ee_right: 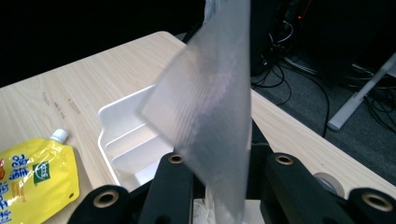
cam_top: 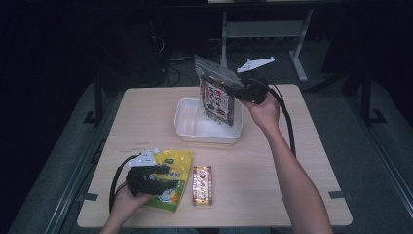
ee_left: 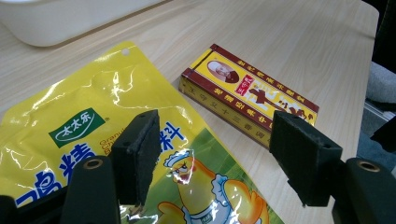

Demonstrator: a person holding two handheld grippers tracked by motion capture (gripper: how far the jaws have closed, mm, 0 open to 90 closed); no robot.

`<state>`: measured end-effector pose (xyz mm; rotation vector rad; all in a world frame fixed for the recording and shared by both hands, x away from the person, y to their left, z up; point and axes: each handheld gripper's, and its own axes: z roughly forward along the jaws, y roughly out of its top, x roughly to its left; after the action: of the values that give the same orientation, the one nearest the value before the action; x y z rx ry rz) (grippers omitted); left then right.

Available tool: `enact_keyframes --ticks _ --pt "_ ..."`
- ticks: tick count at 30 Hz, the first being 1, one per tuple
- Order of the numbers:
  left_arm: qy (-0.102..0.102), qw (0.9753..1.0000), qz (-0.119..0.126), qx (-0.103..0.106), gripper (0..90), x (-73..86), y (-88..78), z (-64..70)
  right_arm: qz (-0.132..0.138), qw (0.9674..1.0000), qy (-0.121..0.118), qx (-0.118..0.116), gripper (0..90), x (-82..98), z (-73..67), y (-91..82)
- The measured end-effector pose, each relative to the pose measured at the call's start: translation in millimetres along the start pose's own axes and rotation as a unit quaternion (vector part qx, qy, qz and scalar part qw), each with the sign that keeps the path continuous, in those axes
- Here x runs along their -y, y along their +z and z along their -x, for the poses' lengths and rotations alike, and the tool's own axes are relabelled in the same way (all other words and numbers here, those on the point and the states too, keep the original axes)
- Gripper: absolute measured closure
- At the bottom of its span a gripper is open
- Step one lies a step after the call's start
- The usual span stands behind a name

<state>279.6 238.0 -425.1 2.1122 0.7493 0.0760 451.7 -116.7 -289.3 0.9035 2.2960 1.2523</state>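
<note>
While gripper (cam_top: pixel 242 87) grips printed pouch (cam_top: pixel 216 100), unreadable

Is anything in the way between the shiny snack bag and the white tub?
Nothing visible is. The right gripper holds the snack bag by its top edge, and the bag hangs right over the white tub, its lower end already dipping into it. The tub looks empty. The yellow pouch and the red box lie nearer the person.

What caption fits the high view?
Right gripper lowers a printed snack pouch over the white plastic tray.
</note>
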Motion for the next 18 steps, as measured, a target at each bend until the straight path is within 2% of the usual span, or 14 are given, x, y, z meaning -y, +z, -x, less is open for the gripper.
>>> enact_keyframes --ticks 17,18 --pt "-0.004 1.0 0.003 0.002 33.0 0.6 -1.3 -0.9 -0.01 0.9995 -0.009 -0.029 77.8 6.8 10.7 0.9" --pt "-0.002 1.0 0.002 0.003 33.0 0.6 -0.9 -1.0 -0.013 0.9991 -0.017 -0.036 77.9 7.7 12.3 1.2"
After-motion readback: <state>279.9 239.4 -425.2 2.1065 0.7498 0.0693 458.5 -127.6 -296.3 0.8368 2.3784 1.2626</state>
